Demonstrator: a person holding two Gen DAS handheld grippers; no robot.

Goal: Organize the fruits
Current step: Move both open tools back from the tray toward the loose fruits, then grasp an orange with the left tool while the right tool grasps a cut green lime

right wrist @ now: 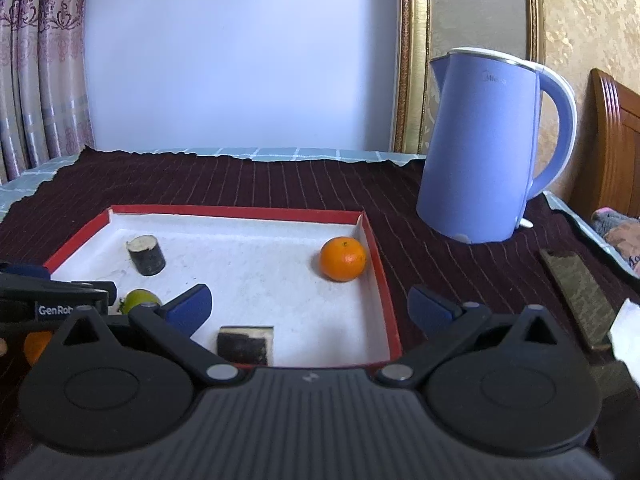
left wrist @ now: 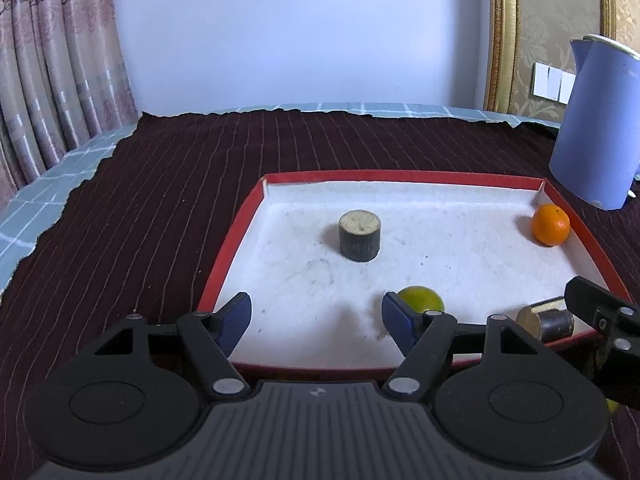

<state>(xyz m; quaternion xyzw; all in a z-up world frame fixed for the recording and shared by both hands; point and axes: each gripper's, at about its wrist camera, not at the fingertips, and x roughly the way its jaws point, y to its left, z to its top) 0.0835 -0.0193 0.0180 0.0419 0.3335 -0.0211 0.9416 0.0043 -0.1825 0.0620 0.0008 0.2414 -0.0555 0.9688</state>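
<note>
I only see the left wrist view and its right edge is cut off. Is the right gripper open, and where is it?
Observer: Open and empty. The right gripper straddles the tray's right wall.
Operator: Anything on the cloth right of the tray?
Observer: A flat dark strip lies there, nearer than the kettle.
Operator: Anything hidden under my left gripper?
Observer: Something orange shows below its body. It is mostly hidden, so I cannot tell what it is.

Black left gripper [left wrist: 316,316] and right gripper [right wrist: 310,308]: blue jaws, silver pivot pins, ribbed grey bodies.
</note>
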